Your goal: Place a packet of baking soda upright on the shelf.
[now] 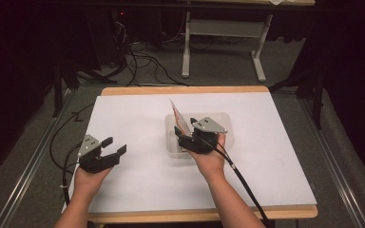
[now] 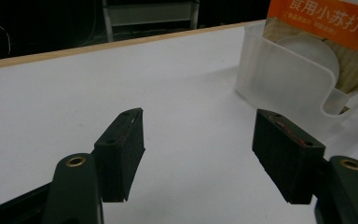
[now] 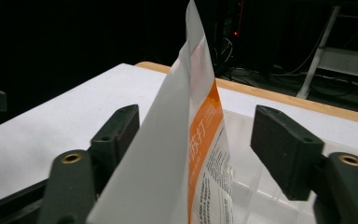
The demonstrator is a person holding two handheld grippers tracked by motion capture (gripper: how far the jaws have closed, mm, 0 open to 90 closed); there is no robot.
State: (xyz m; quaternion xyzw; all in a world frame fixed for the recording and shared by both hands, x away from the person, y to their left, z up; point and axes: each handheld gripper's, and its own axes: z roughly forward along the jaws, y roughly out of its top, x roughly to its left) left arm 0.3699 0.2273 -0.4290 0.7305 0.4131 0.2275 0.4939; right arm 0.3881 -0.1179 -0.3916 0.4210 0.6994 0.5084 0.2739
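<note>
— Counted, near to far?

— Two hands at the near edge of the table (image 1: 138,190), one gripper in each. Left hand (image 1: 88,180) toward the near left corner, holding the left gripper (image 1: 116,147). Jaws spread wide, nothing between the pads (image 2: 121,154) but bare white tabletop. Right hand (image 1: 211,159) near the middle, holding the right gripper (image 1: 185,133) at the near side of the bin.

— Bins?

— One clear plastic bin (image 1: 223,121), about midway between the near and far edges, slightly right of centre. Seen just beyond the left gripper's right pad in the left gripper view, apart from it.

— Inside?

— One pouch (image 1: 179,118), white with an orange panel and printed text, standing upright and tilted, top corner rising above the bin's rim.

— Right gripper's grip?

— Jaws open wide, one to each side of the pouch. Pouch very close against the left pad (image 3: 116,133) in the right gripper view; touching or not, cannot tell. Clear gap on the other side. Not clamped.

— Farther off?

— One pale table frame (image 1: 223,38) on the floor past the far edge, plus a tangle of cables (image 1: 142,64).
</note>
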